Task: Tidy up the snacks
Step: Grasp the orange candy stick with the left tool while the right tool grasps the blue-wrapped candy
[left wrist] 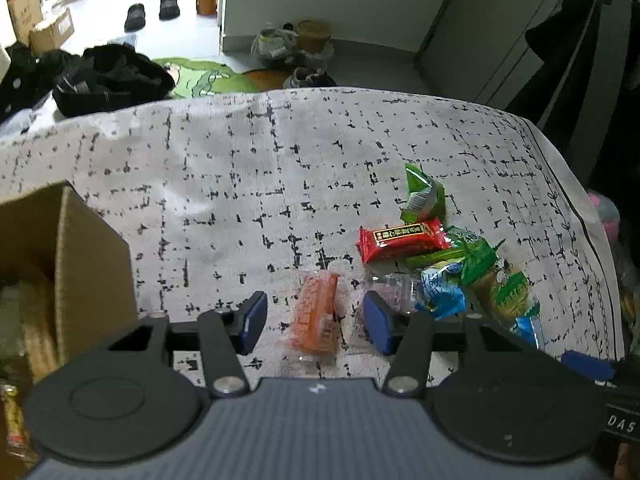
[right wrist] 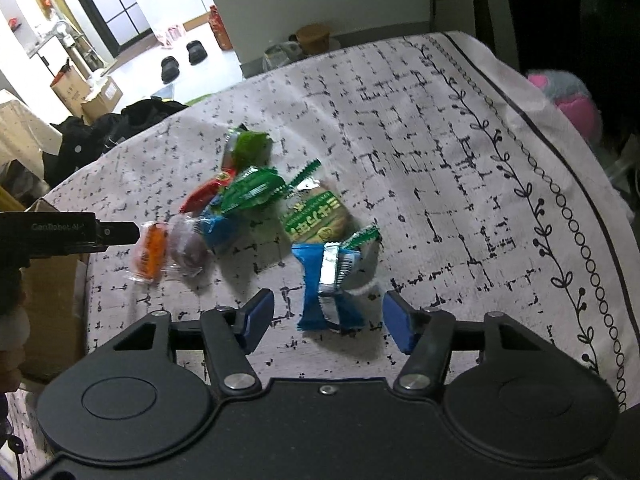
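Note:
Several wrapped snacks lie in a loose pile on a white patterned tablecloth (left wrist: 240, 184). My left gripper (left wrist: 316, 316) is open, its blue pads on either side of an orange snack (left wrist: 316, 312) that lies on the cloth. A red snack (left wrist: 402, 240), green packets (left wrist: 424, 194) and a blue packet (left wrist: 442, 292) lie to its right. My right gripper (right wrist: 328, 316) is open around a blue packet (right wrist: 330, 284) on the cloth. The orange snack (right wrist: 151, 254) and a purple one (right wrist: 188, 246) show at the left of the right wrist view.
An open cardboard box (left wrist: 68, 264) stands at the table's left edge, with packets inside. The left gripper's body (right wrist: 60, 234) reaches in from the left of the right wrist view. The cloth's edge (right wrist: 560, 152) drops off at the right. Clothes and boxes lie on the floor beyond.

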Motion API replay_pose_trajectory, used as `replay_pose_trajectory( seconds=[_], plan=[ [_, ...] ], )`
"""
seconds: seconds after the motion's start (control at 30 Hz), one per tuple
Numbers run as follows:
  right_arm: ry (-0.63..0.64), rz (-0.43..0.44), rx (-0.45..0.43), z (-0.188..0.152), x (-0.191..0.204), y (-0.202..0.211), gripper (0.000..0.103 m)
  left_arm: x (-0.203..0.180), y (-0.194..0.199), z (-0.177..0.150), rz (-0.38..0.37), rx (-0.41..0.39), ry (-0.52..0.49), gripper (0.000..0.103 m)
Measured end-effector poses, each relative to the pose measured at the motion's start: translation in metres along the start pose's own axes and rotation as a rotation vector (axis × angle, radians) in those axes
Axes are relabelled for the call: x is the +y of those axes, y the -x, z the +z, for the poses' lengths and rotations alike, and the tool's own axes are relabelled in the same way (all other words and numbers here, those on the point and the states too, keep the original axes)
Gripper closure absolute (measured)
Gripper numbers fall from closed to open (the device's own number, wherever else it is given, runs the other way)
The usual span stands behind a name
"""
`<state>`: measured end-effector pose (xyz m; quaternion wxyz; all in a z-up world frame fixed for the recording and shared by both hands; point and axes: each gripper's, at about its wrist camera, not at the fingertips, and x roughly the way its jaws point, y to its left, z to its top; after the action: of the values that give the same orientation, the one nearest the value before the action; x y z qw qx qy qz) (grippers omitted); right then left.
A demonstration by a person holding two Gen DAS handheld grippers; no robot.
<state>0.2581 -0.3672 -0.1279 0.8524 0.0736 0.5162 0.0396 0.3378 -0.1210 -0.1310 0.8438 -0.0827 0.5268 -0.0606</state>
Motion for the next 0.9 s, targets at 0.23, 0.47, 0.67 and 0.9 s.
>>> replay_pose_trajectory(
  seconds=[0.23, 0.47, 0.67, 0.9],
  plan=[
    [-0.004, -0.027, 0.016, 0.005, 0.000, -0.015, 0.054, -0.002, -0.023, -0.004, 0.024, 0.042, 0.002, 0.056],
    [-0.040, -0.026, 0.038, 0.006, -0.004, -0.024, 0.076, -0.008, -0.039, -0.009, 0.052, 0.051, -0.025, 0.072],
    [-0.036, -0.014, 0.001, 0.003, -0.004, -0.009, 0.082, -0.002, -0.029, -0.010, 0.044, 0.053, 0.002, 0.085],
    [-0.033, -0.010, -0.040, 0.001, 0.005, 0.008, 0.082, -0.007, 0.002, -0.010, -0.011, 0.006, -0.014, 0.086]
  ],
)
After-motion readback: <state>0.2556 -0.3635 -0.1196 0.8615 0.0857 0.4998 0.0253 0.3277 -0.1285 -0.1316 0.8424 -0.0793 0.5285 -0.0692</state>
